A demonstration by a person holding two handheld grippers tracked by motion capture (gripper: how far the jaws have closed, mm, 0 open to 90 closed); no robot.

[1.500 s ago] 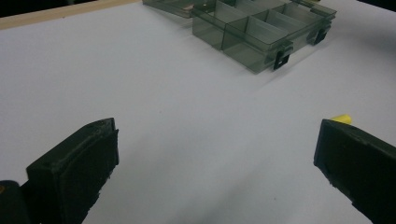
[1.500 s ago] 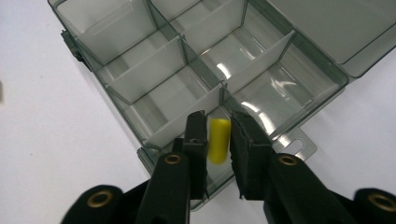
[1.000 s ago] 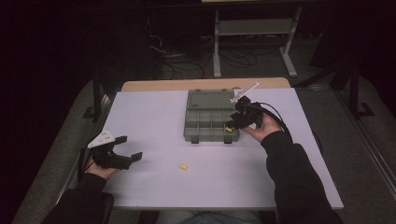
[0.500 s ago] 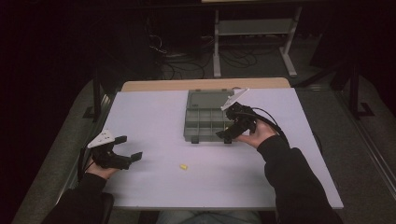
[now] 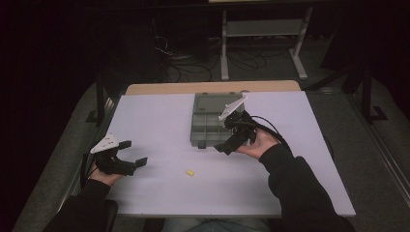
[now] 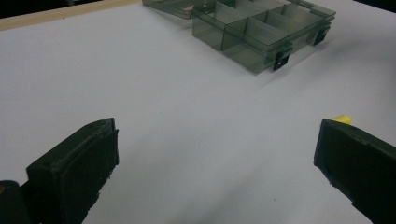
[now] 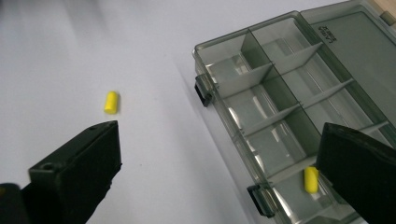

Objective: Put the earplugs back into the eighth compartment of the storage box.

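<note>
A grey see-through organizer box [image 5: 205, 121] with divided compartments lies open at the table's middle back. A small yellow piece [image 5: 190, 172] lies on the white table in front of it, also seen on the table as the yellow piece [image 7: 111, 102] in the right gripper view. A second yellow piece [image 7: 310, 179] rests in a near corner compartment of the box [image 7: 280, 93]. My right gripper [image 5: 232, 141] hovers open over the box's front edge, nothing between its jaws. My left gripper [image 5: 134, 153] stands open at the table's left, empty, facing the box [image 6: 261, 32] and the yellow piece [image 6: 342, 119].
The white table top [image 5: 159, 121] stretches wide around the box, with a wooden strip [image 5: 212, 87] along its far edge. A metal stand and cables [image 5: 261, 34] sit on the dark floor behind. The right gripper's cable [image 5: 270, 126] loops over the person's hand.
My right gripper has swung from the box's right side down and left to its front edge. The left gripper has hardly moved.
</note>
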